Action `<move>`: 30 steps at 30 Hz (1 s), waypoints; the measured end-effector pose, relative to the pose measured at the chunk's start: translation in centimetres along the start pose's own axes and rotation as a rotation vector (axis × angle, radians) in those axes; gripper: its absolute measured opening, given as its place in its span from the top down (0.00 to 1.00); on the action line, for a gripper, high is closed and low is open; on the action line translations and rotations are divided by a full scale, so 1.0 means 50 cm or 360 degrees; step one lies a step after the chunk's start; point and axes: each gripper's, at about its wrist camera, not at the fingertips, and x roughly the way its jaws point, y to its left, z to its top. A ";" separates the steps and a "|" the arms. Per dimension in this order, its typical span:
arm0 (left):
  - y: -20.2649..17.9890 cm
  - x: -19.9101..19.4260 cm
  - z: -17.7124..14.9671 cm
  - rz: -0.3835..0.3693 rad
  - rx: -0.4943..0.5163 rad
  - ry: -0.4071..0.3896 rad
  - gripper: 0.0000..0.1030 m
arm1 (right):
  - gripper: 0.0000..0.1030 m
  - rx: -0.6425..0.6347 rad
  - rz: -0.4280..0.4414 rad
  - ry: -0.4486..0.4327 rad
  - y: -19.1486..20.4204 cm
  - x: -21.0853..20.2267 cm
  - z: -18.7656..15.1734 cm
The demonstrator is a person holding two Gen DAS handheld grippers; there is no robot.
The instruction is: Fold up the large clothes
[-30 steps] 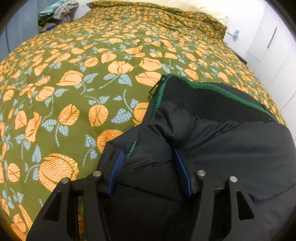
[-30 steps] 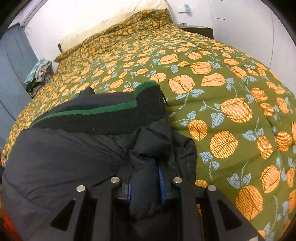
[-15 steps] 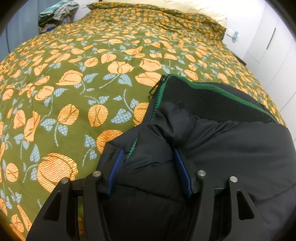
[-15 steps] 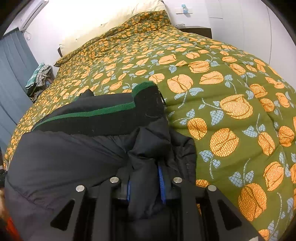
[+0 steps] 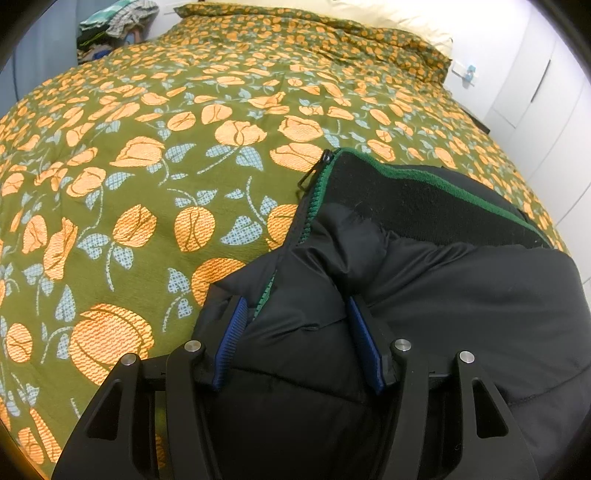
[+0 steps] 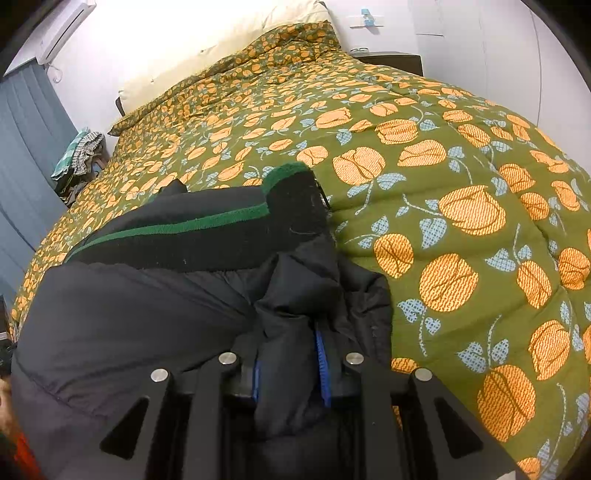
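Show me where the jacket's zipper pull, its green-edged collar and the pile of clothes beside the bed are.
zipper pull [image 5: 305, 181]: left wrist view, on the dangling black tab.
green-edged collar [image 6: 207, 225]: right wrist view, on the green stripe.
pile of clothes [image 5: 118, 14]: left wrist view, on the crumpled checked fabric on top.

Even indoor light falls on the olive-green, orange-flowered quilted bedspread [image 5: 155, 155]; the cream pillow [image 6: 207, 51] and white wall [image 6: 177, 26] glare, overexposed. The black padded jacket [image 5: 461, 295] loses detail. Fisheye bending and dark vignetting mark the corners.
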 end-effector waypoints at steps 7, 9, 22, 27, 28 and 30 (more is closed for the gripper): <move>-0.001 -0.002 0.000 0.0007 0.0003 0.0004 0.43 | 0.80 0.0000 0.0000 0.0001 0.000 0.000 0.000; -0.002 -0.003 0.001 0.0008 -0.0001 0.0010 0.43 | 0.80 -0.0003 -0.0001 0.0005 0.001 0.000 0.001; -0.048 -0.271 -0.006 -0.0140 0.0180 -0.0072 0.18 | 0.33 0.0133 0.0212 -0.0040 -0.044 -0.158 0.049; -0.222 -0.258 -0.021 -0.0289 0.0492 -0.0014 0.17 | 0.33 0.0054 0.0260 -0.0104 -0.029 -0.246 0.007; -0.256 -0.242 -0.021 -0.0301 0.0540 -0.0010 0.17 | 0.33 0.0044 0.0283 -0.0105 -0.025 -0.254 -0.002; -0.308 -0.200 -0.015 -0.0300 0.0584 0.0011 0.17 | 0.33 0.0017 0.0350 -0.0121 -0.005 -0.282 -0.038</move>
